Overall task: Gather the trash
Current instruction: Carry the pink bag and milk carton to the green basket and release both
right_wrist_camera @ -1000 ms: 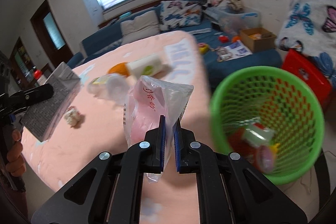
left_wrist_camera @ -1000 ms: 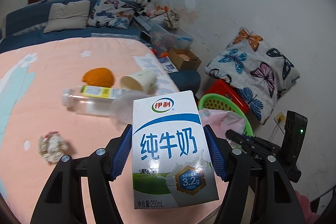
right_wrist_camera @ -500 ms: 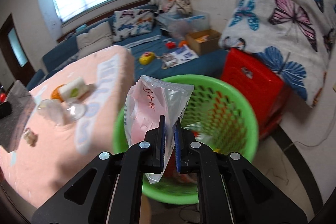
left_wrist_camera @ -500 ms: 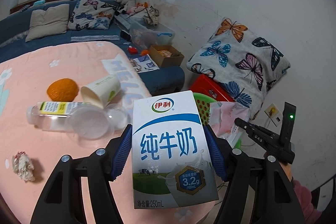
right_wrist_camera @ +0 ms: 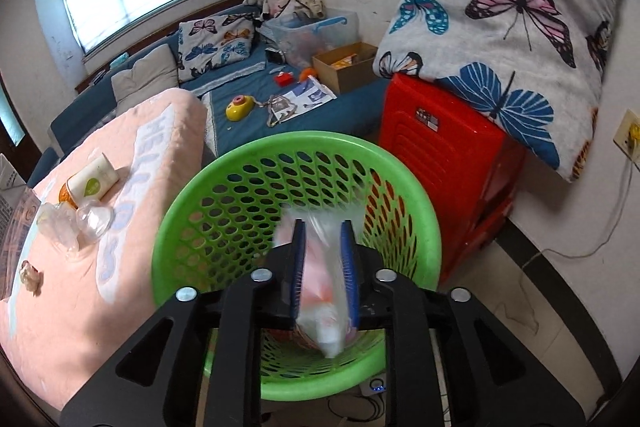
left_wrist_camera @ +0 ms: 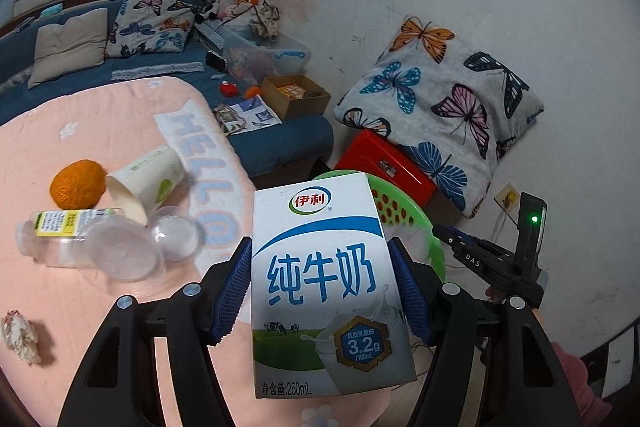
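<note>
Right gripper [right_wrist_camera: 323, 269]: jaws just opening over green basket [right_wrist_camera: 224, 183]
Plastic bag [right_wrist_camera: 322, 291]: blurred, between the parted pads

Left gripper [left_wrist_camera: 320, 291]: black frame, blue ribbed pads, silver screws. Right gripper [right_wrist_camera: 323, 263]: same build; in left view, "DAS" lettering, green light. Pink sleeve [left_wrist_camera: 576, 387] lower right.

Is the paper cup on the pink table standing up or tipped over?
Tipped over. The paper cup lies on its side on the pink table, open mouth facing the camera, beside the orange and clear bottle.
</note>
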Tool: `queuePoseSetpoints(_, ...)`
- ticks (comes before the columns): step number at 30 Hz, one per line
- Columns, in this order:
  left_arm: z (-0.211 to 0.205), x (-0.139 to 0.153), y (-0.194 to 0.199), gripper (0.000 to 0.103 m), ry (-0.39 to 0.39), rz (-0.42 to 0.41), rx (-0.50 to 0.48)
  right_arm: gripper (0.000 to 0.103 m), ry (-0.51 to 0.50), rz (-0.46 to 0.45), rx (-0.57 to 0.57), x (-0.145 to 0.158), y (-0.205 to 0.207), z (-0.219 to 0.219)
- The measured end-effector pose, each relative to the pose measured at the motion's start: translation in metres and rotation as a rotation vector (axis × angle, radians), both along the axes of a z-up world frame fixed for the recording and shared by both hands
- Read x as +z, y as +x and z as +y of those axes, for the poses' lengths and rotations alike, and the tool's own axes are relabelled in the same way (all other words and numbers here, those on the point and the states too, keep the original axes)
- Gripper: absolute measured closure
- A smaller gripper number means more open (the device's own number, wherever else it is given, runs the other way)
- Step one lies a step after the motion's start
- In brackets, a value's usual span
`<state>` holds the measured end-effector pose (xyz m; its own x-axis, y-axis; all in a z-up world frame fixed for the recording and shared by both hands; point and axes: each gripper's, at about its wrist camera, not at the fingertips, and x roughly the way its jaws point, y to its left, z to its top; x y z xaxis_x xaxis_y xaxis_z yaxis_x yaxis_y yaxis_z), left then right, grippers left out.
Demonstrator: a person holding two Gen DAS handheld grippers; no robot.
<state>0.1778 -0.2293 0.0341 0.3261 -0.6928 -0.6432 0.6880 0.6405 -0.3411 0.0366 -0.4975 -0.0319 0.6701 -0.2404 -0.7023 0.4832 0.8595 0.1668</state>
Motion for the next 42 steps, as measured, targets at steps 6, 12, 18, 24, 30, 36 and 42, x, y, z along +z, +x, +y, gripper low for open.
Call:
queuePoseSetpoints(6,-0.024,0.001,-0.003,0.038,-0.001,0.005,-0.038,0.066,0.004,-0.018,-0.016,0.005,-0.011,-0.002)
queuePoseSetpoints(12,-0.051,-0.001,-0.007,0.038,0.001,-0.011,-0.069,0.048,0.001,-0.051,-0.008,0.012,-0.025,0.002)
queuePoseSetpoints(18,-0.081,-0.008,-0.008,0.038,0.016,-0.037,-0.089,0.038,0.004,-0.078,0.006,0.018,-0.038,0.009)
queuePoseSetpoints(24,-0.108,-0.023,-0.002,0.038,0.037,-0.022,-0.106,0.034,-0.001,-0.084,0.015,0.018,-0.049,0.015)
queuePoseSetpoints(30,-0.126,-0.042,0.004,0.038,0.062,0.022,-0.115,0.033,0.003,-0.08,0.009,0.012,-0.058,0.014)
queuePoseSetpoints(36,-0.14,-0.052,0.006,0.038,0.078,0.046,-0.12,0.032,0.016,-0.08,-0.004,0.009,-0.065,0.011)
queuePoseSetpoints(42,-0.145,-0.057,0.005,0.03,0.078,0.055,-0.128,0.032,0.019,-0.082,-0.007,0.008,-0.068,0.01)
